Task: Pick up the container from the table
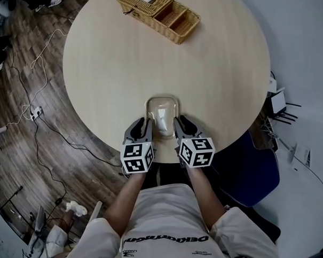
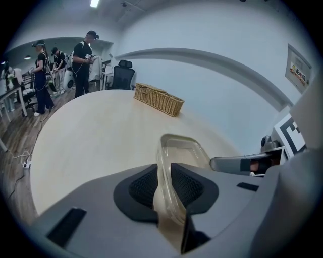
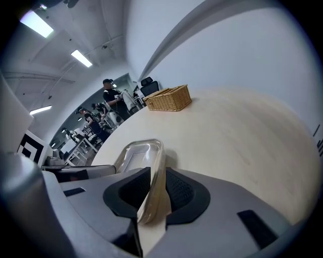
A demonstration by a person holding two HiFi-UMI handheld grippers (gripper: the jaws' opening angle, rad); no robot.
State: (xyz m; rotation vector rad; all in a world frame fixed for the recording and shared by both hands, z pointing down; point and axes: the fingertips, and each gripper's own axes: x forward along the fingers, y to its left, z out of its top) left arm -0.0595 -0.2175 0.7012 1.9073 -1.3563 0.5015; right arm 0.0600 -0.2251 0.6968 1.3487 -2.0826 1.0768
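We pinch the clear container (image 1: 162, 112) by its long rims, the left gripper (image 1: 142, 126) clamped on one and the right gripper (image 1: 182, 125) on the other. It lies at the table's (image 1: 110, 64) near edge, its long axis pointing across the table's middle.

A wicker basket (image 1: 159, 14) rests far off; a power strip (image 1: 35, 112) lies on the wooden floor (image 1: 24, 158).

light: bright, even, ceiling strips | shadows: soft | gripper views: fisheye, dark corners

Clear, shallow, rectangular container (image 1: 161, 108)
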